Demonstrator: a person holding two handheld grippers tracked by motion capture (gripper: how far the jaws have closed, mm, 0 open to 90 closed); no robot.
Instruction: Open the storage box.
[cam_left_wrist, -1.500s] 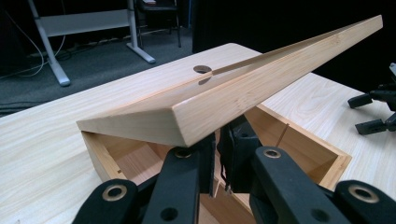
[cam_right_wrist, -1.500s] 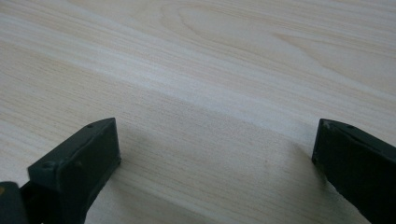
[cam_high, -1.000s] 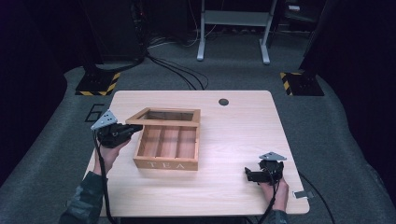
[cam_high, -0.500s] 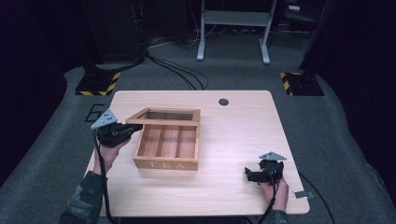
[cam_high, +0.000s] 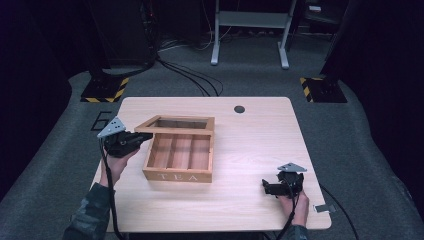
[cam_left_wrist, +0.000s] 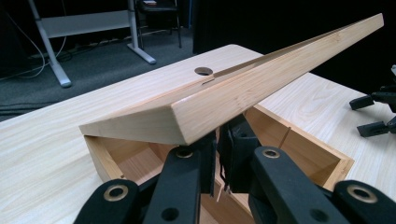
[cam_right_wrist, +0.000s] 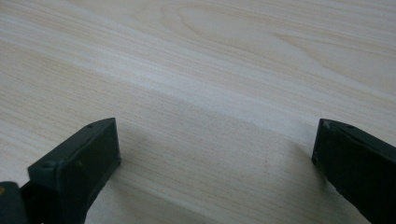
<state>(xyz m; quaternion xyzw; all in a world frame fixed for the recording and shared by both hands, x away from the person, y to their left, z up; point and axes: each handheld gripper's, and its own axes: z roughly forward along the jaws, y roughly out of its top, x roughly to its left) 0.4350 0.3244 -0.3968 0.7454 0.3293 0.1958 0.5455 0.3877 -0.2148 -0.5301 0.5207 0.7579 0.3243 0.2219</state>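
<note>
Pinching the lid (cam_high: 176, 123) edge of the wooden tea box (cam_high: 180, 156), the left gripper (cam_left_wrist: 217, 165) holds it raised and tilted over the compartments (box sits mid-table, toward the left). Right gripper (cam_high: 270, 188) rests w/ jaws spread wide, low over bare table (cam_right_wrist: 224, 70) near the front-right corner, well apart from the box.

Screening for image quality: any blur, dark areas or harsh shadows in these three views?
High view: table evenly lit, surroundings nearly black. Left gripper view: lid sharp, fingers close and slightly soft. Right gripper view: fingers dark, soft shadow on blurred wood grain.
</note>
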